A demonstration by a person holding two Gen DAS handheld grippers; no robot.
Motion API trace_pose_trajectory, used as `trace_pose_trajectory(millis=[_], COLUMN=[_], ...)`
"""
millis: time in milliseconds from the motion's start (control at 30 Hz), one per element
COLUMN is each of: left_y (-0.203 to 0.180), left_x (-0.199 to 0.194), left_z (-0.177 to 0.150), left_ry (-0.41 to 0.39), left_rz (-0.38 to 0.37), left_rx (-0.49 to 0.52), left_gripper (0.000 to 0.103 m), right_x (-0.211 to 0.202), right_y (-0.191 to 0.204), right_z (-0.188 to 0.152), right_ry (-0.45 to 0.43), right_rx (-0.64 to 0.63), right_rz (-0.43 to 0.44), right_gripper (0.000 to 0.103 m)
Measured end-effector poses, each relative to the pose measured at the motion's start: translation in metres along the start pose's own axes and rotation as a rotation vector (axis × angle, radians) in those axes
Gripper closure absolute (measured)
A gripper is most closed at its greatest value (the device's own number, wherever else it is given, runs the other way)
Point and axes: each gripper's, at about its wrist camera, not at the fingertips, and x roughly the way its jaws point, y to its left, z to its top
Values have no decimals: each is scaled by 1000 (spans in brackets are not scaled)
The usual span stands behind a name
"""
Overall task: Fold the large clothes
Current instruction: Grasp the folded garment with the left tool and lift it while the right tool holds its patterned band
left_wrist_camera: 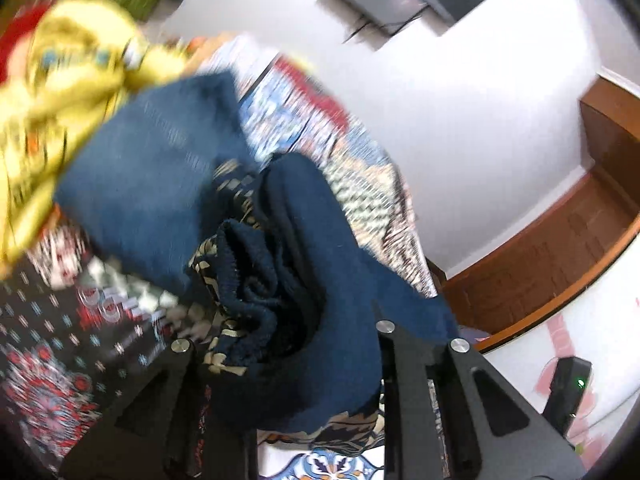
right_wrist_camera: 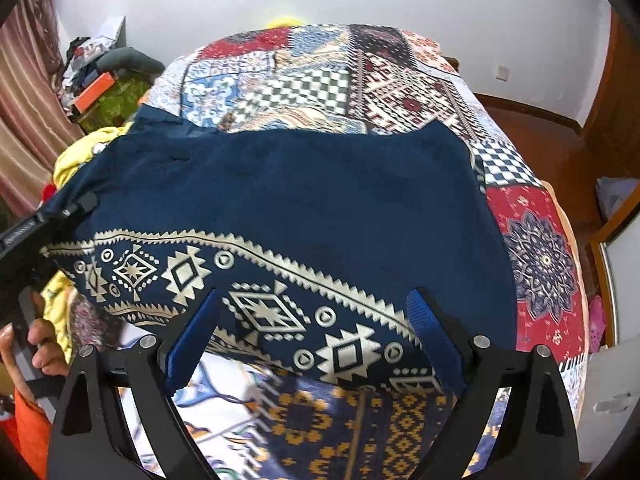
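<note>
A large navy garment (right_wrist_camera: 320, 200) with a cream geometric border band lies spread across the patchwork bedspread (right_wrist_camera: 360, 72). My right gripper (right_wrist_camera: 316, 320) is open, its blue-padded fingers (right_wrist_camera: 192, 336) wide apart over the garment's patterned near edge. My left gripper (left_wrist_camera: 288, 344) is shut on a bunched fold of the navy garment (left_wrist_camera: 280, 264) and holds it lifted; it shows in the right wrist view (right_wrist_camera: 60, 216) at the garment's left corner.
A yellow garment (left_wrist_camera: 68, 92) lies in a heap left of the navy one, also in the right wrist view (right_wrist_camera: 80, 156). The bed fills the middle. Wooden floor (right_wrist_camera: 532, 132) and a wardrobe edge lie right. Clutter and an orange box (right_wrist_camera: 94, 90) stand far left.
</note>
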Motion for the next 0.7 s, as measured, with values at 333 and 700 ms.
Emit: trace_pose_trajectory(millis=[333, 700], left_y=[-20, -87], left_x=[-60, -40], left_z=[20, -25], left_ry=[-95, -39], left_rz=[76, 163], left_rx=[185, 482], left_gripper=[83, 83], right_x=[44, 49], right_y=[60, 53], right_z=[4, -6], right_ry=[86, 135], right_rx=[-61, -57], right_rz=[134, 149], right_gripper=[6, 0])
